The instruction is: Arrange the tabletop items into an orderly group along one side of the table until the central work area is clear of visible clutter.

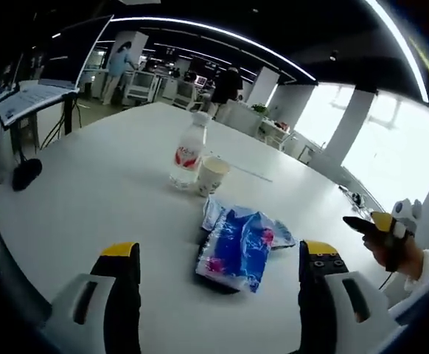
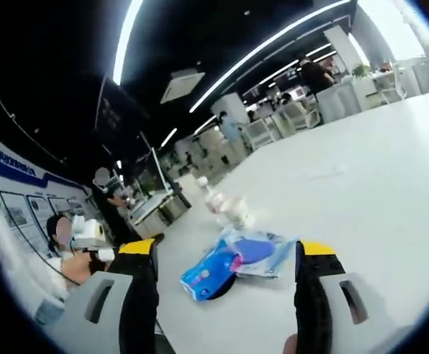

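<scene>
The items sit loosely together in the middle of the white desk, not yet along any edge, so by the look of things the tidying has barely begun. In the left gripper view a clear bottle with a red label stands at centre frame, a paper cup just beside it to the right, and a blue snack packet lies lower down with a paler blue-and-white packet tucked partly under it. The left hand-held gripper has its jaws wide apart and empty, the blue packet lying between them but not touched. In the right gripper view the right hand-held gripper is likewise spread and holding nothing, with the blue packet near its tips.

Something dark lies under the blue packet; what it is cannot be made out. The bottle and cup are blurred in the right gripper view. At the right edge of the left gripper view, another person's hand holds a small object, cut off by the frame.
</scene>
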